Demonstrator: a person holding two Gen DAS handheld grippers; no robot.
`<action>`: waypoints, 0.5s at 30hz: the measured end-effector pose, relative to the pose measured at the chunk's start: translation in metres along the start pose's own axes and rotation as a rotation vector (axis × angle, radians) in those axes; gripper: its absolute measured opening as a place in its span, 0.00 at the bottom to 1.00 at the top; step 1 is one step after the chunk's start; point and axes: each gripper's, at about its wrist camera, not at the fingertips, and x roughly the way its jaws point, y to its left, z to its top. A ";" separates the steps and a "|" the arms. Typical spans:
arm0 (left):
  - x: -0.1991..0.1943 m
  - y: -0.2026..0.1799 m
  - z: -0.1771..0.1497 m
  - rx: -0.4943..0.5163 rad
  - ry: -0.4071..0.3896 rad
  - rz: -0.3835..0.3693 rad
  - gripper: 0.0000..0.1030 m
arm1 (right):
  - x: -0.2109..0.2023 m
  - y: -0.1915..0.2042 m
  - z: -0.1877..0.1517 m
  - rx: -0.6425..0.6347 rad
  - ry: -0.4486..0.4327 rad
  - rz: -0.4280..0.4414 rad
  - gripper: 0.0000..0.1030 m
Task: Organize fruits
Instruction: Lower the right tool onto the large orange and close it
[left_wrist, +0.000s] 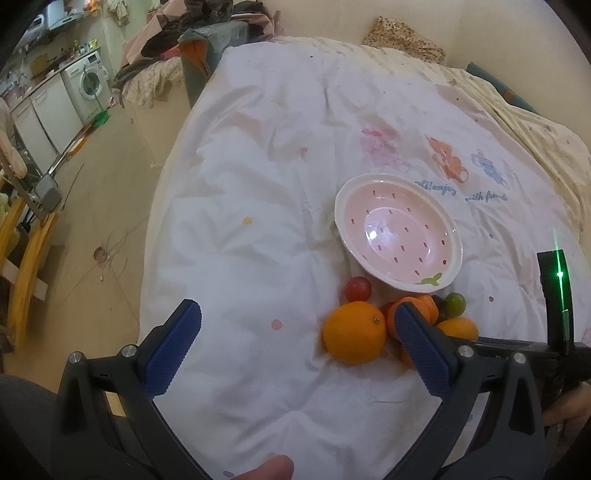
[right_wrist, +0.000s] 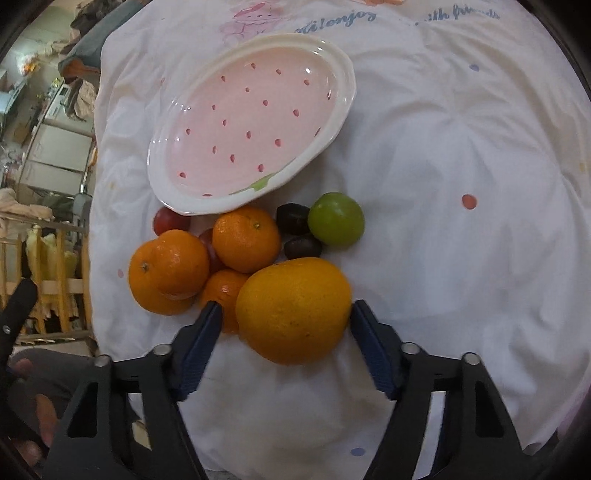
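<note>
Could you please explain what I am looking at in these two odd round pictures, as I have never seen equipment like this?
There is no robot here: a person holds a hand-held two-finger gripper in each hand, and each carries a wide-angle camera looking along its blue-padded fingers. One picture comes from the left gripper, the other from the right gripper.

Both look down on a white bedsheet. On it lie an empty pink plate with a white rim, several oranges, a green fruit, small dark fruits and a red fruit.

The left gripper is open and holds nothing. The right gripper straddles the large orange; one pad seems to touch it, the other has a gap, so it is not yet gripped.
</note>
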 end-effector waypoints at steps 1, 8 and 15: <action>0.000 -0.001 0.000 0.004 -0.002 0.001 1.00 | 0.000 -0.003 0.000 0.012 0.000 0.015 0.62; 0.003 -0.008 -0.002 0.045 0.011 0.006 1.00 | -0.024 -0.008 -0.009 0.008 -0.041 0.037 0.60; 0.018 -0.011 -0.009 0.081 0.113 -0.033 0.99 | -0.072 -0.020 -0.018 0.029 -0.179 0.097 0.60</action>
